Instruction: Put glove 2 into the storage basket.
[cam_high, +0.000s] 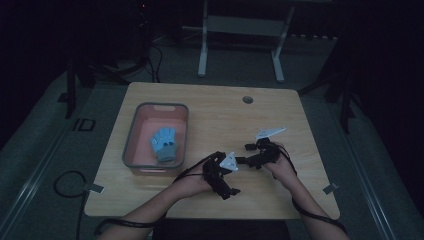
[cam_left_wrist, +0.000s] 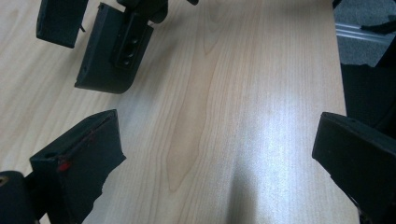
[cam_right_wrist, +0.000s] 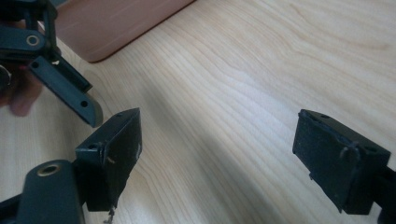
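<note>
Two grippers meet over the bare wooden table (cam_high: 220, 120): we hold the left gripper (cam_high: 231, 192) and the right gripper (cam_high: 244, 154) close together, jaws wide apart, both empty. The blue glove (cam_high: 164, 143) lies in the pink bin (cam_high: 131, 142), well apart to their left.

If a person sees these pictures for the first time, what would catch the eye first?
Probably the blue glove, bright in the dim scene, lying inside the pink tub on the table's left part. Next, the left gripper and the right gripper, held close together near the front middle, both with jaws wide open over bare wood.
</note>
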